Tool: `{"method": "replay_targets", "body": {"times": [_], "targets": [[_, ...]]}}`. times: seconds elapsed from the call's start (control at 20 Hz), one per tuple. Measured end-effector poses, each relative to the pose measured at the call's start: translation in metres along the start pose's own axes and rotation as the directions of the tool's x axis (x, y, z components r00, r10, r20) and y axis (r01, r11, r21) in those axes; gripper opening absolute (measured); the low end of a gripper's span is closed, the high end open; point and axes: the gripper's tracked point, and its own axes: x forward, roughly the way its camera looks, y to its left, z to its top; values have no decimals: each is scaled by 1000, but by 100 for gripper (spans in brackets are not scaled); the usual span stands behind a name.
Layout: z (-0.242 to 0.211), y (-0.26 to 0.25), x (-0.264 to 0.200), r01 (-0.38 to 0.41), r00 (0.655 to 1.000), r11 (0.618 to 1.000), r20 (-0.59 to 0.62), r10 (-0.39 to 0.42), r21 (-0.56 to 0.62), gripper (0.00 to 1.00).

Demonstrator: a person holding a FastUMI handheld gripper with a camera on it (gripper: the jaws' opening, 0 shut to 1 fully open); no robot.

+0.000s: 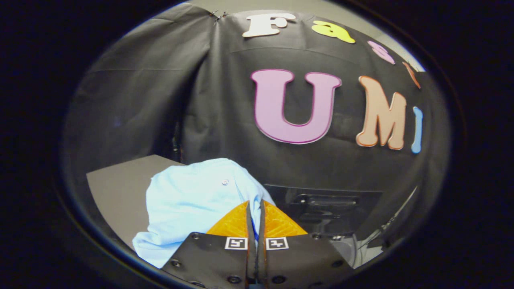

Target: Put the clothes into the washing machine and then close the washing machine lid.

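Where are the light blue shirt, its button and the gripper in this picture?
light blue shirt [188,200]: gripper view, on the bunched cloth beside the fingers.
button [225,182]: gripper view, on the button itself.
gripper [255,206]: gripper view, midway between the fingertips, pinching the shirt.

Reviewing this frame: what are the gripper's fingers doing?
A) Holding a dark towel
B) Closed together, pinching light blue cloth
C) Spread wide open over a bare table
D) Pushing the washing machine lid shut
B: the gripper has its fingers drawn nearly together with a fold of the light blue garment caught between them, and the cloth bunches just ahead of them over the grey tabletop.
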Motion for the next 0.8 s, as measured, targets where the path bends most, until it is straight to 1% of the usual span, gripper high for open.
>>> {"method": "replay_targets", "body": {"times": [0.15, 0.2, 0.3, 0.45, 0.5, 0.55, 0.6, 0.65, 0.7, 0.75, 0.8], "targets": [[-8, -47, 12, 105, 994, 994, -6, -105, -6, 2], [-12, -58, 15, 126, 992, 992, -14, -126, -2, 2], [-23, -76, 23, 161, 986, 987, -33, -161, 14, 2], [-37, -90, 34, 184, 982, 983, -52, -182, 26, 2], [-44, -93, 37, 192, 980, 981, -68, -190, 38, 4], [-53, -96, 40, 204, 976, 978, -89, -200, 49, 13], [-56, -98, 40, 212, 974, 976, -95, -207, 48, 13], [-57, -105, 38, 246, 966, 969, -91, -242, 33, 18], [-54, -117, 40, 289, 955, 957, -76, -288, 10, 19], [-51, -129, 38, 333, 941, 943, -62, -332, -3, 14], [-49, -135, 36, 348, 936, 938, -53, -347, 0, 15]]}}
